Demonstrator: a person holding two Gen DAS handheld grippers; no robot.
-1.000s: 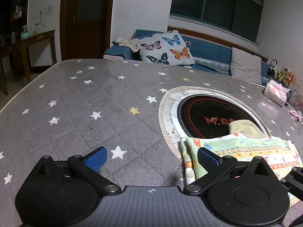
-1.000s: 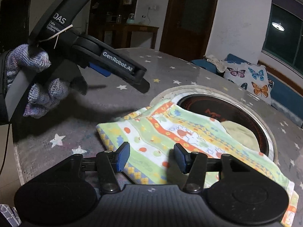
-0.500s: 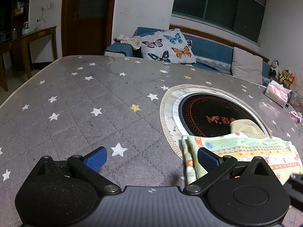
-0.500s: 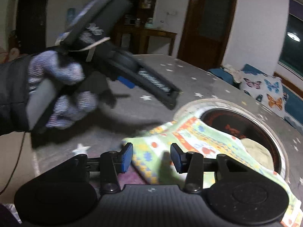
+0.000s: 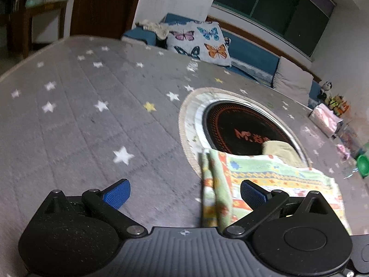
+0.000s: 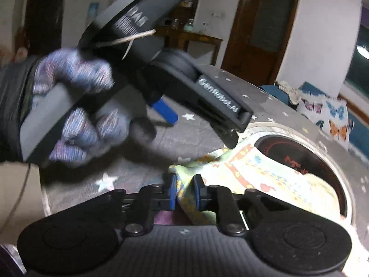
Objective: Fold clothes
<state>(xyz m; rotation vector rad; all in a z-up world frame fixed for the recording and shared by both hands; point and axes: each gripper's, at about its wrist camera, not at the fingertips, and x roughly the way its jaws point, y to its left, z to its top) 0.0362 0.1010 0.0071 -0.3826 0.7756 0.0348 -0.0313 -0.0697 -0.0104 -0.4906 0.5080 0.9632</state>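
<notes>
Behind the right hand-held gripper [image 6: 184, 192], jaws closing on the patterned cloth [image 6: 253, 173], half-hidden cooktop [image 6: 299, 152].

The left gripper [image 5: 184, 192] hangs with its blue-padded jaws spread wide over a grey quilted table cover [image 5: 92, 120] scattered with white stars. A folded, brightly patterned green, orange and yellow cloth [image 5: 272, 177] lies near right, its left edge between the jaws and the right pad over it. Its far edge overlaps a round black hotplate [image 5: 242, 129] with orange markings. Far behind, a butterfly-print cushion [image 5: 203, 41] leans on a blue sofa [image 5: 253, 55].
</notes>
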